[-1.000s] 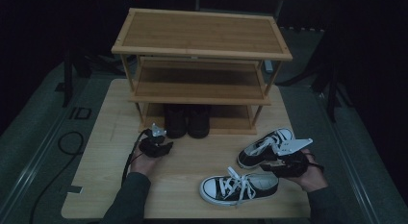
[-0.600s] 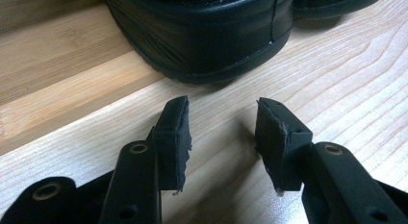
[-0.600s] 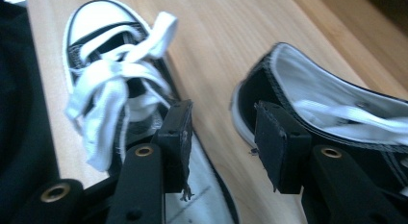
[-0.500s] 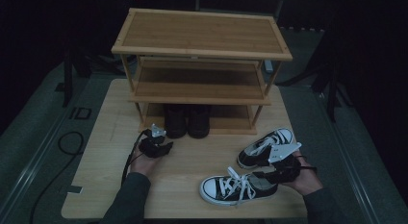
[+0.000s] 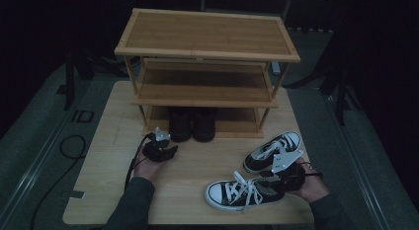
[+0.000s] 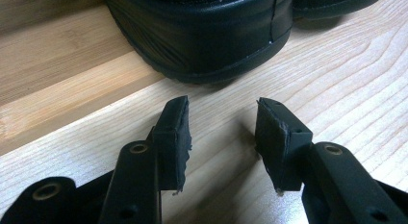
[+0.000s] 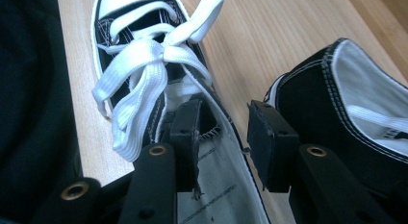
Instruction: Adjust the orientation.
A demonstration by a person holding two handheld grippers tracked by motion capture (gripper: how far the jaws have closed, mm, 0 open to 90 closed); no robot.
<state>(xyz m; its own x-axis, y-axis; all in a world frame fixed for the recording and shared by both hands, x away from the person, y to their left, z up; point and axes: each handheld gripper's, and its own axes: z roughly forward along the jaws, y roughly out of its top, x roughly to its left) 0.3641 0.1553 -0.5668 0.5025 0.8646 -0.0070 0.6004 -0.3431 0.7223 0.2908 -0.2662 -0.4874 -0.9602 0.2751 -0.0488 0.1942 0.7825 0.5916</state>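
One right claw point(image 7: 222, 137) jaw inside the near sneaker point(image 7: 144, 65); rack point(image 5: 207, 42) overhead.

We see the high view dim and underexposed: the surroundings fall to near black, and only the pale wooden table point(image 5: 197, 166) and the three-tier bamboo shoe rack point(image 5: 207, 37) catch soft overhead light. It looks soft and grainy, with no glare. Both gripper views are much brighter and sharper. In the left gripper view the glossy black leather shoe point(image 6: 202, 36) shows faint sheen and a dark shadow beneath. In the right gripper view the white laces point(image 7: 144, 60) are bright, and the near bottom edges blur slightly.
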